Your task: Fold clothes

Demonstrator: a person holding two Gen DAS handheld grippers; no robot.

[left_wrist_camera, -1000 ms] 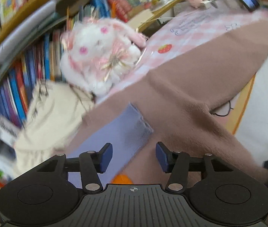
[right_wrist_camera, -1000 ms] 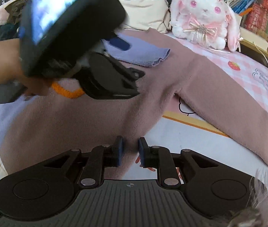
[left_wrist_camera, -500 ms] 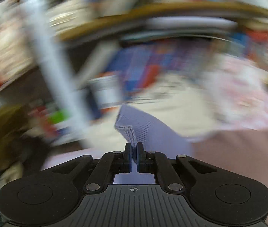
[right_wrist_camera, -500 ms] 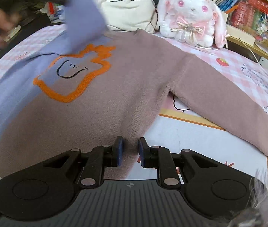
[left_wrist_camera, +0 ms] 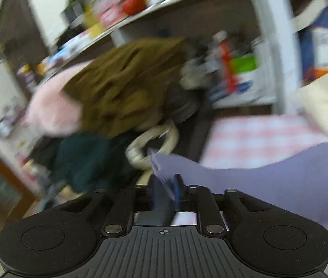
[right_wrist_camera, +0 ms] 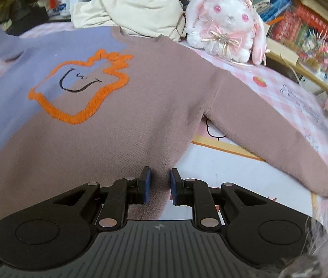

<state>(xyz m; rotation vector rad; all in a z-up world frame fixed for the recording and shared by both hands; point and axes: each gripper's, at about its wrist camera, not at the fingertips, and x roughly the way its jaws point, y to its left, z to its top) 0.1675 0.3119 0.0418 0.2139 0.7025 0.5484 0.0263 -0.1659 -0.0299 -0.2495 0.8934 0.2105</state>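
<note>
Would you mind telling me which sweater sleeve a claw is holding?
The purple sleeve, pinched in the left claw; the brown sleeve lies flat, untouched.

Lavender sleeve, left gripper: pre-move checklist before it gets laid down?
1. Left gripper shut on lavender sleeve: ok.
2. Sleeve cuff position past the fingers: cannot tell, left wrist view is blurred.
3. Sweater body flat, face up, orange outline showing: ok.
4. Brown sleeve spread out, not folded: ok.
5. Right gripper open over the sweater hem, gripping nothing: ok.
6. Plush bunny beside the shoulder, off the sweater: ok.
</note>
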